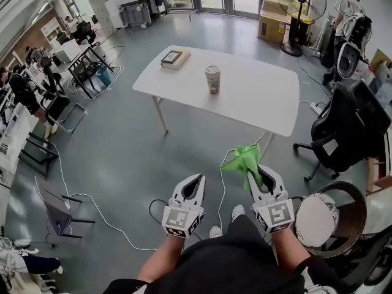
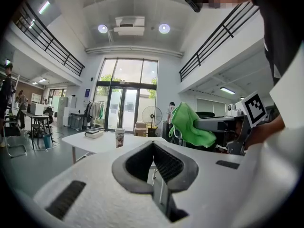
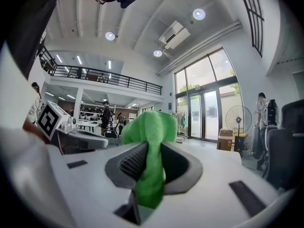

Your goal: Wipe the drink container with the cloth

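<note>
**Cloth** [image 1: 244,162] — green, soft and limp. It is pinched between the jaws of the right claw [image 1: 262,175] and bunches out past the tips.

**Left claw** [image 1: 195,182] — jaws pressed together, nothing between them.

**Drink container** [image 1: 212,79] — lidded cup, upright, well ahead of both claws. Probably light, thin-walled and easily tipped. Best steadied at mid-body with a gentle squeeze while the cloth wipes.

**Surface** — white table [image 1: 257,100], smooth, with a book [image 1: 175,59] near the cup.

**Room** — open hall with a grey floor, trailing cables, a fan [image 1: 300,5] and glass doors beyond.
</note>
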